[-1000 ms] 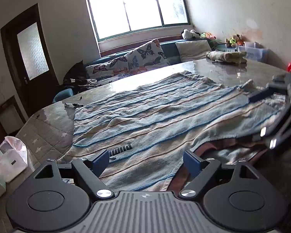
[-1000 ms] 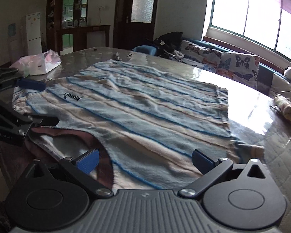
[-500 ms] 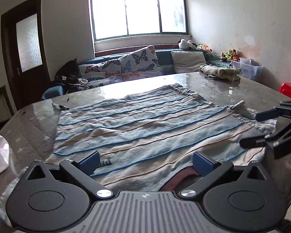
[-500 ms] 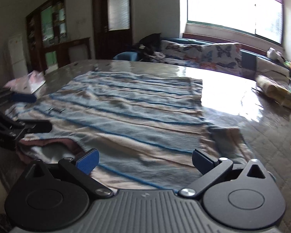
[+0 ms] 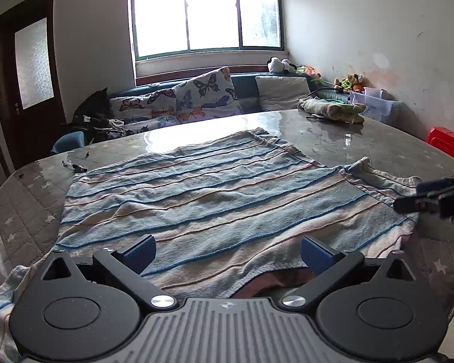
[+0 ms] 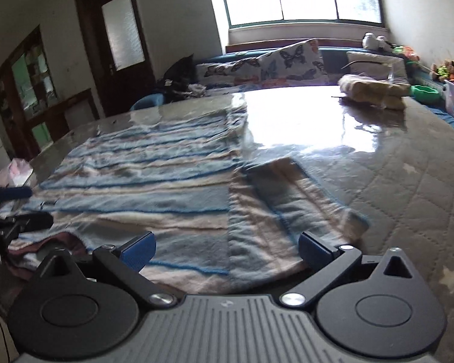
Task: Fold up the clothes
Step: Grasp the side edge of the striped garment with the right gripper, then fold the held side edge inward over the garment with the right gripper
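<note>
Sweater [image 5: 215, 199] is lying spread flat on the worktop [image 5: 363, 139], striped in blue and beige, its collar at 6 o'clock by the near edge and its hem pointing to 12 o'clock toward the window. One sleeve [image 6: 293, 199] is lying out at 3 o'clock, crumpled on itself; the other is trailing off toward 7 o'clock in the left view. Left gripper [image 5: 227, 249] is hovering over the collar with its jaws standing wide apart and holding nothing; right gripper [image 6: 225, 249] is hovering over the shoulder by the 3 o'clock sleeve, jaws likewise spread and empty. Such a spread-out lay would suit a garment being readied for folding, or one being shaken open again, so I am judging only the handling: any pinch is best taken at a seam or edge, catching both layers, with the two grippers lifting level so the loose knit is not dragging or bunching across the glossy worktop.
</note>
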Motion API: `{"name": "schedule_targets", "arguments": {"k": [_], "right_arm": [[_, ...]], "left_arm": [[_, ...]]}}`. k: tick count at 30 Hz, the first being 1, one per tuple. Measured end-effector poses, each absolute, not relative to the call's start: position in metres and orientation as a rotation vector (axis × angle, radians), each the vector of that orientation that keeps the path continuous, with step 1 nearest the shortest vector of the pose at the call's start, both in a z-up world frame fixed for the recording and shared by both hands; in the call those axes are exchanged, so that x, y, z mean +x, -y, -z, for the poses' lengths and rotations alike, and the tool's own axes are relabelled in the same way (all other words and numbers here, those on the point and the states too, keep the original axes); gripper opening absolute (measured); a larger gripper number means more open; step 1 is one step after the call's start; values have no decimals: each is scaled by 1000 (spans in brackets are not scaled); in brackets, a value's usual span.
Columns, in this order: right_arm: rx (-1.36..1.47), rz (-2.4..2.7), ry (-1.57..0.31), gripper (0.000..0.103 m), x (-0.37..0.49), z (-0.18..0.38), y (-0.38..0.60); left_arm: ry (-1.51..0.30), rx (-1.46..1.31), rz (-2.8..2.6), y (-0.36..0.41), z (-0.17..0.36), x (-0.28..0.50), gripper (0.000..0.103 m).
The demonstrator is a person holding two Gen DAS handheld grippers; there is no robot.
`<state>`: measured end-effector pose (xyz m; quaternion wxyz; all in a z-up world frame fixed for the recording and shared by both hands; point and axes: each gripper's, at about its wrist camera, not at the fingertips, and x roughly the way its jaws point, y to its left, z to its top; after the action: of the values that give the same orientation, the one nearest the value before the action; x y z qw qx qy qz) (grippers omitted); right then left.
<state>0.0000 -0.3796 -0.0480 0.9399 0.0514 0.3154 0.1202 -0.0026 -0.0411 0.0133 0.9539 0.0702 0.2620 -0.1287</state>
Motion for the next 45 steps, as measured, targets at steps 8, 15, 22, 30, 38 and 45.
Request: {"name": "schedule_targets", "arguments": {"k": [8, 15, 22, 30, 38, 45], "right_arm": [[179, -22, -638, 87, 11, 52, 427], [203, 34, -647, 51, 17, 60, 435], [224, 56, -603, 11, 9, 56, 436], [196, -42, -491, 3, -2, 20, 412], [162, -249, -470, 3, 3, -3, 358], [110, -405, -534, 3, 15, 9, 306]], "left_arm": [[-546, 141, 267, 44, -10, -2, 103], [-556, 138, 272, 47, -9, -2, 103], [-556, 137, 279, 49, -7, -1, 103], [-560, 120, 278, 46, -6, -1, 103], [-552, 96, 275, 40, -6, -3, 103], [-550, 81, 256, 31, -6, -5, 103]]}}
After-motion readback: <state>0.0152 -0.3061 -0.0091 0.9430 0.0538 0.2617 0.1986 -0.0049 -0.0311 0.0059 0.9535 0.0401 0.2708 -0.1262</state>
